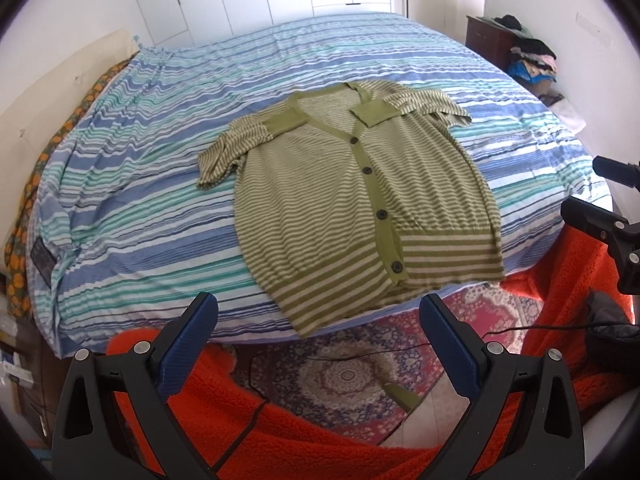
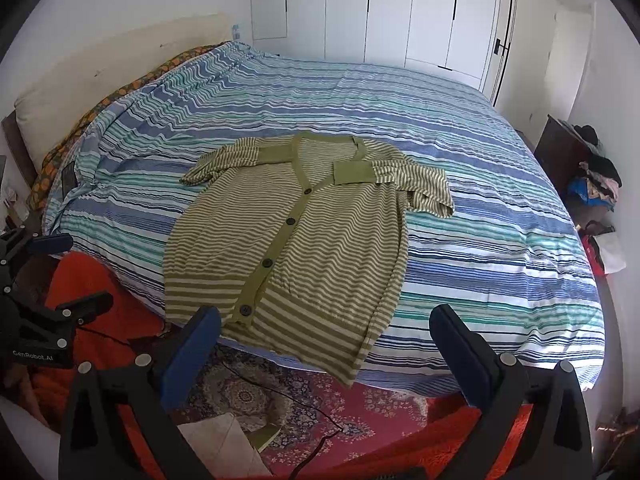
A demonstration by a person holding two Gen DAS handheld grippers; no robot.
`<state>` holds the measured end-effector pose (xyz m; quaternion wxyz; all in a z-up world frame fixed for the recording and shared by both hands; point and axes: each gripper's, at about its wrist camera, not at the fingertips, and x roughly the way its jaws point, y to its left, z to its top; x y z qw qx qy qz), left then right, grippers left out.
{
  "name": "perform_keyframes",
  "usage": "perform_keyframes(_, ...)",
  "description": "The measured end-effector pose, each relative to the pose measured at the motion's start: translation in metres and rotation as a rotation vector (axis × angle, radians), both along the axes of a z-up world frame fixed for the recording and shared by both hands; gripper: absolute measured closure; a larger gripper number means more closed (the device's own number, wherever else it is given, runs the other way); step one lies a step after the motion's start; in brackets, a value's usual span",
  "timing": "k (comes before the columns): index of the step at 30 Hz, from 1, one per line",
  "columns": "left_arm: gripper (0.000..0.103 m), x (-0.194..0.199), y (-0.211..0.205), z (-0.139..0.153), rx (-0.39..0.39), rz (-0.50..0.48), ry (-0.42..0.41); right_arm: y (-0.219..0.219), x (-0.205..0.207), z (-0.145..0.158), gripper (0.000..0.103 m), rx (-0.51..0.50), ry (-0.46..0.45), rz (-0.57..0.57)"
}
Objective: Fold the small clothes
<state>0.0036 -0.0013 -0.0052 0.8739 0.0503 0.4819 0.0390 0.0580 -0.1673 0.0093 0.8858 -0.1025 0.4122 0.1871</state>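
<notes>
From your left wrist view, one green striped cardigan (image 1: 352,200) with four dark buttons lies flat on the striped bedspread (image 1: 160,168), its hem at the bed's near edge; your left hand-held gripper (image 1: 320,340) stands wide open and empty above a patterned rug (image 1: 340,376). From your right wrist view, the same single cardigan (image 2: 296,240) lies ahead; your right hand-held gripper (image 2: 324,352) is open, white wardrobe doors (image 2: 380,12) behind.
</notes>
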Motion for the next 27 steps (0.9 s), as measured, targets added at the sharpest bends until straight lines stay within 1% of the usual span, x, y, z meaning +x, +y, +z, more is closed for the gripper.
perform_keyframes(1, 0.002, 0.001, 0.001, 0.0, 0.004, 0.007, -0.001, 0.0, 0.0, -0.001, 0.0, 0.001, 0.001, -0.003)
perform_keyframes(4, 0.002, 0.003, 0.007, -0.002, -0.029, 0.029, -0.01, -0.002, 0.001, -0.002, 0.0, 0.005, 0.009, -0.01)
perform_keyframes(7, 0.002, 0.001, 0.013, 0.001, -0.097, 0.03, -0.015, -0.002, 0.002, -0.001, 0.0, 0.004, 0.008, -0.011)
perform_keyframes(9, 0.002, 0.002, 0.012, -0.001, -0.116, 0.016, 0.003, -0.002, 0.003, -0.002, 0.0, 0.005, 0.01, -0.009)
perform_keyframes(11, 0.002, 0.002, 0.009, -0.004, -0.102, 0.01, 0.021, -0.001, 0.003, -0.003, 0.0, 0.003, 0.012, -0.005)
perform_keyframes(13, 0.002, 0.001, 0.007, -0.005, -0.101, 0.006, 0.023, 0.0, 0.002, -0.004, 0.0, 0.001, 0.012, 0.0)
perform_keyframes(17, 0.002, -0.001, 0.006, -0.004, -0.077, 0.012, -0.002, 0.001, 0.001, -0.004, 0.0, -0.003, 0.009, -0.002)
perform_keyframes(18, 0.002, -0.001, 0.006, -0.004, -0.055, 0.018, -0.026, 0.001, 0.001, -0.004, 0.0, -0.003, 0.009, -0.004)
perform_keyframes(23, 0.002, 0.002, 0.013, -0.003, -0.047, 0.056, -0.044, 0.0, 0.001, -0.005, 0.0, -0.003, 0.012, -0.012)
perform_keyframes(27, 0.002, 0.003, 0.013, -0.001, -0.012, 0.071, -0.068, 0.002, 0.001, -0.006, 0.0, -0.004, 0.011, -0.007)
